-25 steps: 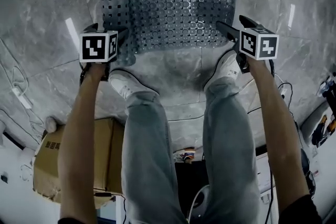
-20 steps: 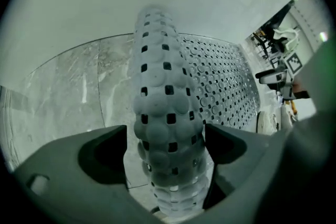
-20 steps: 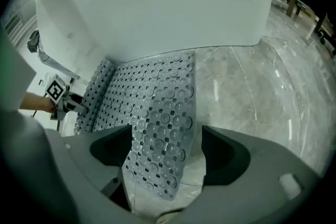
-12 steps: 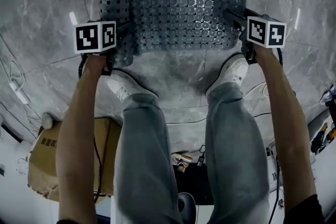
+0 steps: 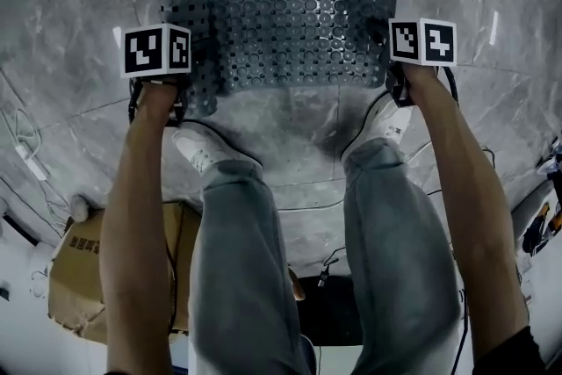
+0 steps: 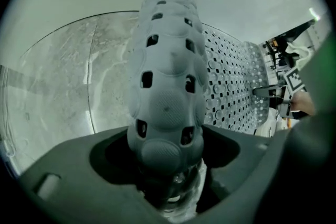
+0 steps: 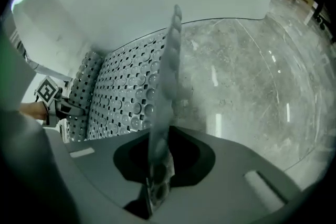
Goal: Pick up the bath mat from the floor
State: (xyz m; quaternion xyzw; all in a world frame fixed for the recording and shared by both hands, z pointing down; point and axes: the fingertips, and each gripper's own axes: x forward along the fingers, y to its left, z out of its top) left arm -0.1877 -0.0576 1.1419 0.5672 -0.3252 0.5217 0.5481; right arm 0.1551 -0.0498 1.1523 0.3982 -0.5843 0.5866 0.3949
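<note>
Bath mat (image 5: 281,4): a grey, rubbery sheet, roughly rectangular with rounded corners. It lies on the floor (image 5: 299,154) just ahead of the person's feet, and its 2 side edges are raised into the tongs.
Mat surface: close rows of round suction-cup bumps cover most of it. A band of small square holes runs along its left side.
Left tongs (image 6: 168,183): the jaws have just been closing. The mat's left edge (image 6: 168,71) is bunched between them into a thick, rounded ridge, and they are clamped on it. The ridge shows domed, finely grained bumps and rounded-square holes.
Right tongs (image 7: 157,178): the jaws have just been closing and are nearly together, pinched on the mat's thin right edge (image 7: 167,76). That edge stands up like a blade seen edge-on, and clear, glassy cups show at the pinch.
Floor: polished grey stone, marble-like, with pale veins and glossy streaks of reflected light.
Marker cubes: 2 white cubes with black square patterns, 1 on the left tongs (image 5: 156,50) and 1 on the right (image 5: 422,41).
Person: bare forearms and light denim trousers. The white shoes (image 5: 204,149) stand on the floor just behind the mat's near edge.
Cardboard box (image 5: 75,268): brown and matte, on the floor at the lower left.
</note>
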